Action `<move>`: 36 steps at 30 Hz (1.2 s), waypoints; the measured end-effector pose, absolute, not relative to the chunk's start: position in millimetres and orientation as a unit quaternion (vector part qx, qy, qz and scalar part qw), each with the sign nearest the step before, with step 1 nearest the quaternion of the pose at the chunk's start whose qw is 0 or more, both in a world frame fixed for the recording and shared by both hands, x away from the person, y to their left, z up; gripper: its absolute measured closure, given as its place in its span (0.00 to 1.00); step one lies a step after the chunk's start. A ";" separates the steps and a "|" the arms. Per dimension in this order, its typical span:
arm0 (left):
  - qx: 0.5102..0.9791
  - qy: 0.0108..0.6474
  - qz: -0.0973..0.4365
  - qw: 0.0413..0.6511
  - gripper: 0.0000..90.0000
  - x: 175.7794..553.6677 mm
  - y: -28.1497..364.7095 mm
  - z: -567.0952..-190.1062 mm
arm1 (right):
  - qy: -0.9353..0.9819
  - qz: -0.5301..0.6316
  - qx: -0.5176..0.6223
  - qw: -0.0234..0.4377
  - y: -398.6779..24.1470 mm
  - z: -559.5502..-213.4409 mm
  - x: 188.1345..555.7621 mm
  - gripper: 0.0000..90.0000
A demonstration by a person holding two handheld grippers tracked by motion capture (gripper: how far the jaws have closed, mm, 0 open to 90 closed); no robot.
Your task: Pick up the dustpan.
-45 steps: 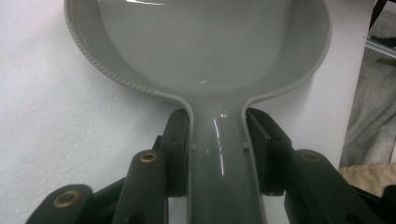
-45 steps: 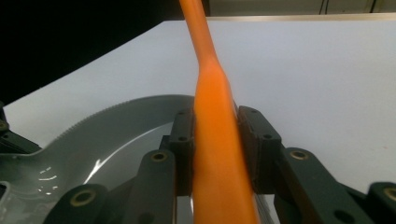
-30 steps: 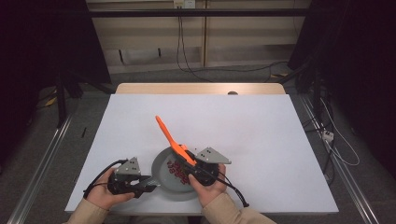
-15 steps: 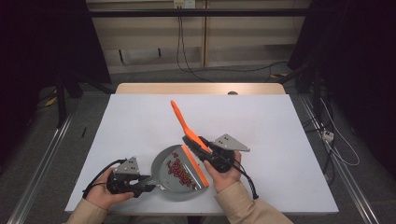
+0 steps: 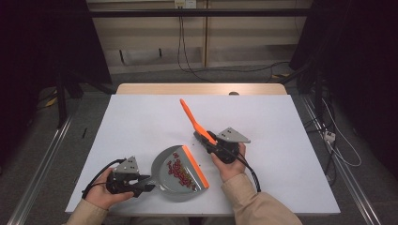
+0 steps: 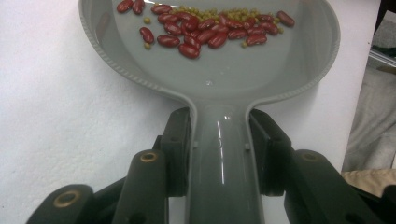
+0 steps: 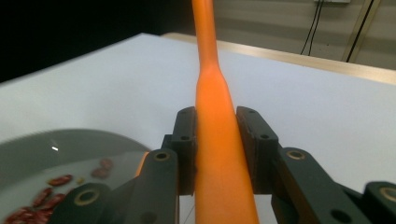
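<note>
A grey dustpan (image 5: 165, 174) with an orange lip lies near the table's front edge. It holds red beans (image 5: 180, 171) and small yellow grains. My left gripper (image 5: 143, 183) is shut on its handle. In the left gripper view the handle (image 6: 223, 154) sits between the pads, with the beans (image 6: 205, 30) at the pan's far side. Just right of the pan, my right gripper (image 5: 210, 142) is shut on an orange brush handle (image 5: 190, 115) that slants up and away to the left. In the right gripper view the handle (image 7: 212, 98) rises between the pads and the dustpan (image 7: 56, 149) lies at lower left.
The white table (image 5: 281, 126) has bare room behind and to both sides of the pan. A wooden strip (image 5: 197, 88) runs along its far edge. Cables trail from both grippers toward the front edge, and more lie on the floor beyond the table.
My right gripper has carried the orange brush to the right, from over the dustpan to the table beside its lip. The left gripper and the dustpan have stayed put.
</note>
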State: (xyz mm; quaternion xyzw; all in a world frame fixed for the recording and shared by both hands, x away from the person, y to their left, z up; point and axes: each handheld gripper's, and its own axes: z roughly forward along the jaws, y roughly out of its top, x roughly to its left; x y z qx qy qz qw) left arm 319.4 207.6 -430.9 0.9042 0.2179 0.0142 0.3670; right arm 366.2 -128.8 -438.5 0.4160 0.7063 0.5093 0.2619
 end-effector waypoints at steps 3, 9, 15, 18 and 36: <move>0.903 0.220 0.011 0.368 0.70 319.5 207.7 -431.5 | 0.725 0.498 0.399 0.259 -124.7 -443.8 372.4 0.78; 0.904 0.221 0.011 0.365 0.70 319.8 207.8 -431.3 | 0.751 0.494 0.366 0.242 -111.6 -446.0 358.0 0.78; 0.903 0.223 0.008 0.367 0.70 319.9 207.1 -431.7 | 0.749 0.509 0.357 0.228 -98.3 -446.9 334.7 0.78; 0.903 0.223 0.008 0.366 0.70 319.8 207.3 -431.8 | 0.734 0.532 0.364 0.214 -93.1 -445.6 328.6 0.78; 0.901 0.225 0.007 0.370 0.70 319.5 207.6 -432.6 | 0.700 0.556 0.390 0.222 -121.8 -428.9 340.4 0.78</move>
